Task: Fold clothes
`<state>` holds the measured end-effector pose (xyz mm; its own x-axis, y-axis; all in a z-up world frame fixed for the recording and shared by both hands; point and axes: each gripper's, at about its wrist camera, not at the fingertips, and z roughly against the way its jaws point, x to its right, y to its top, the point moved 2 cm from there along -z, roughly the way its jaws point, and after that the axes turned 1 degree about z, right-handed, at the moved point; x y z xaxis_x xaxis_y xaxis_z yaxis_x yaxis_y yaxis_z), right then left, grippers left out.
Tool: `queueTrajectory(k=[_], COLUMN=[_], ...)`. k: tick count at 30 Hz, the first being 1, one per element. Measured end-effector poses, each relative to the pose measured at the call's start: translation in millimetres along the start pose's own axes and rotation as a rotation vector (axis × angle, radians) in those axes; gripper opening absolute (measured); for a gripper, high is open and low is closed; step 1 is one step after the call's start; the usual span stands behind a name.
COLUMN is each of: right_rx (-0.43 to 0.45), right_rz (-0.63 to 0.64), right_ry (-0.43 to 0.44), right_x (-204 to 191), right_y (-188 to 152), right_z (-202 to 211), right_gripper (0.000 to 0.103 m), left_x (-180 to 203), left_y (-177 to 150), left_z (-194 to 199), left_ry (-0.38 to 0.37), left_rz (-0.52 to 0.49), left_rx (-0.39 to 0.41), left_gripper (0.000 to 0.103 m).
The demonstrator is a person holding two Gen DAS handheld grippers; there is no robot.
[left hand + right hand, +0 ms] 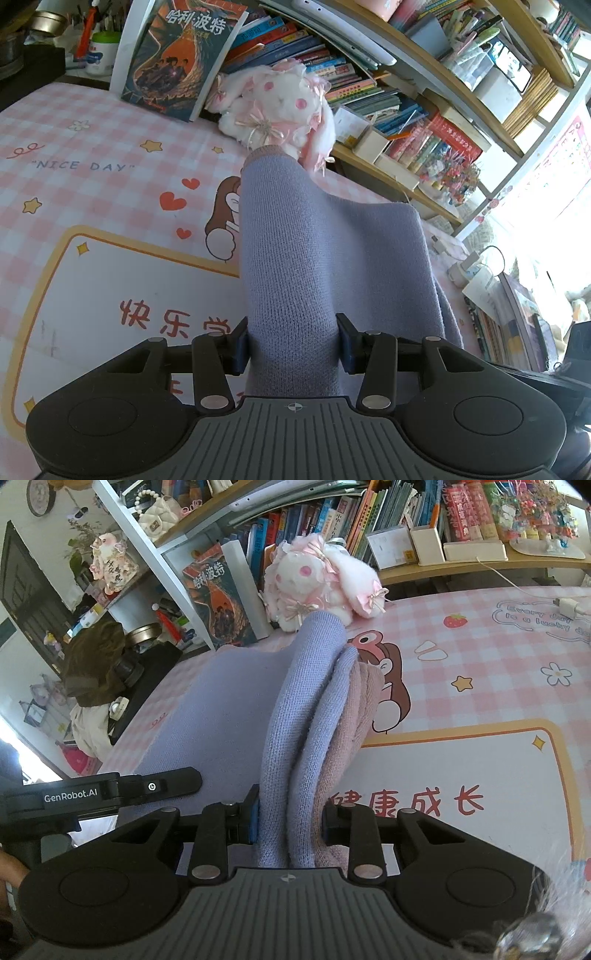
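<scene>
A lilac knitted garment [310, 243] with a pinkish cuff hangs lifted above the pink checked desk mat [92, 147]. My left gripper [291, 345] is shut on a thick fold of it, the fabric bunched between both pads. In the right wrist view the same lilac garment [295, 716] rises in several rolled folds, with a pink edge on the right side. My right gripper [290, 818] is shut on those folds. The rest of the cloth spreads flat toward the left, where the other black gripper body [110, 790] shows.
A white and pink plush rabbit [280, 107] and a leaning book [181, 59] stand at the back of the mat [498, 664]. Bookshelves [424, 92] crowd the rear. A charger plug and cable [569, 607] lie at the far right. Dark clutter [99, 664] sits left.
</scene>
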<state>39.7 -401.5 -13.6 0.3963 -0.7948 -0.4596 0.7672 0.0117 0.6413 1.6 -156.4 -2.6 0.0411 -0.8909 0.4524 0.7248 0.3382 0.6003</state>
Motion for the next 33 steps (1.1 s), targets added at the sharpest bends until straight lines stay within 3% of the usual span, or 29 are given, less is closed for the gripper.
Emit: queueTrajectory(k=[19,33], right_rx=[0.019,0.029], right_rz=[0.003,-0.006], right_ry=[0.019,-0.034], right_x=[9,-10], right_y=[3,4], right_z=[4,-10], right_gripper=[0.026,0.026], left_x=[7,-22], left_y=[1,15], left_z=[-1,-4], left_ry=[0.019,-0.039], left_rz=[-0.027,-0.048], left_rx=[0.004,-0.027], left_gripper=[0.044,0.044])
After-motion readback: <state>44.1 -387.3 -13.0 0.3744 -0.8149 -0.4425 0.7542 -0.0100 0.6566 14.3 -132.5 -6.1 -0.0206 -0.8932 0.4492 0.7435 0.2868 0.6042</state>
